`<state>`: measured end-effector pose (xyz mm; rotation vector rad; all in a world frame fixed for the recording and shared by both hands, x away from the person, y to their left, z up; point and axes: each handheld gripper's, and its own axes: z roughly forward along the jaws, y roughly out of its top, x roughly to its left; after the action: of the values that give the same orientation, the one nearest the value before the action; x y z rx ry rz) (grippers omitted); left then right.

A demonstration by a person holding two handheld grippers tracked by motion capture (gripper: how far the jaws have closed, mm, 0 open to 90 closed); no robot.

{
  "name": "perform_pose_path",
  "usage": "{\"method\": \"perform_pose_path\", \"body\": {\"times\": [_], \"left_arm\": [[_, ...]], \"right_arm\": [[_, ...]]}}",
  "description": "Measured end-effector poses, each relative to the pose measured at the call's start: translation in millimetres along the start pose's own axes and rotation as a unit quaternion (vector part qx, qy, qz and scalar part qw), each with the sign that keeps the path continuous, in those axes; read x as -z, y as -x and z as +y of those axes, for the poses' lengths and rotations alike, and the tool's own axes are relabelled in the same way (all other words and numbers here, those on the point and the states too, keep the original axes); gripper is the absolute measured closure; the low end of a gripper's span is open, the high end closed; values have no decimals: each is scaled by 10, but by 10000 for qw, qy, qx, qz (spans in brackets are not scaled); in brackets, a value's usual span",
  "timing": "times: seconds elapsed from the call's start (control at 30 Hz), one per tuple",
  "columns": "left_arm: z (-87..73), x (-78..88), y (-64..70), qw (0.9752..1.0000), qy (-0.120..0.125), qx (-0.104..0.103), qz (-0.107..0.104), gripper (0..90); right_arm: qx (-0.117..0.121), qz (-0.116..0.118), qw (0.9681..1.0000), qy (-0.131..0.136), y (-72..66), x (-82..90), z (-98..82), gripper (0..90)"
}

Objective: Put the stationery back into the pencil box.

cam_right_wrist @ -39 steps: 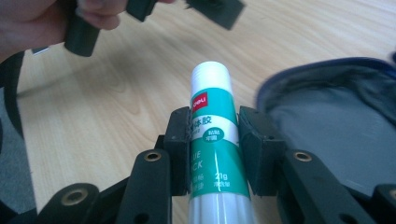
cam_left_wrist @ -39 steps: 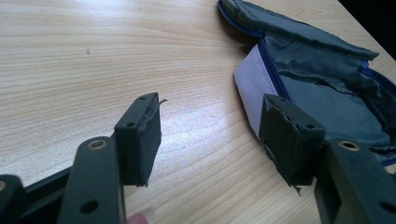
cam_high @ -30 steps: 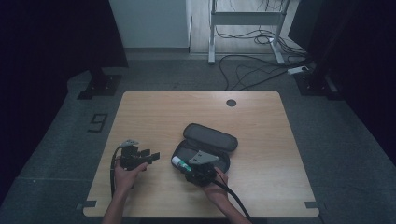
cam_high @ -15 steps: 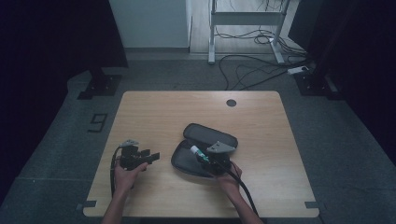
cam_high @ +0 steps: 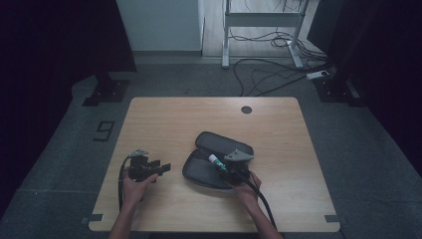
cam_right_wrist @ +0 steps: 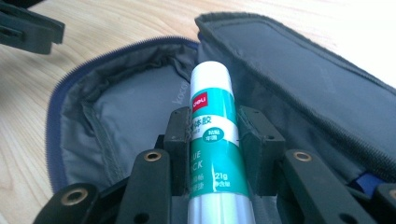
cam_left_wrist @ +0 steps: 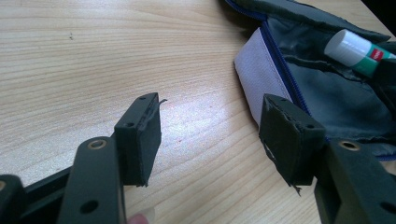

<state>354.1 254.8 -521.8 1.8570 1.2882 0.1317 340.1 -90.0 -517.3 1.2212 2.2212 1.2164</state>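
Right gripper view: right gripper (cam_right_wrist: 212,140) is clamped on a glue stick (cam_right_wrist: 212,135) at frame center, its white cap over the open pouch (cam_right_wrist: 116,107). High view: pouch sits mid-table (cam_high: 164,114), left gripper (cam_high: 164,168) w/ jaws wide apart, lower left, near pouch, not touching.

open pencil case (cam_high: 209,167) blocks center; table (cam_high: 278,124) beyond seemingly free.

Probably a lab or studio: black curtains (cam_high: 64,40), loose floor cables (cam_high: 268,79), wooden table (cam_high: 169,119).
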Motion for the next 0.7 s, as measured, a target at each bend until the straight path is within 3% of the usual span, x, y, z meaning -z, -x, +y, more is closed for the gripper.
{"method": "perform_pose_path", "body": {"times": [0.13,0.4,0.57,0.7], "left_arm": [[0,-3,3,10000,-9,-5,-4,389],[0,2,-1,10000,1,0,-2,389],[0,9,-3,10000,13,5,-5,389],[1,16,-3,10000,24,14,-13,389]], "right_arm": [[40,-51,9998,-166,0,-46,-28,647],[340,-117,9982,-479,-49,-102,-55,636],[221,-59,9990,-371,-32,-71,-48,544],[95,52,9999,-109,0,10,-24,492]]}}
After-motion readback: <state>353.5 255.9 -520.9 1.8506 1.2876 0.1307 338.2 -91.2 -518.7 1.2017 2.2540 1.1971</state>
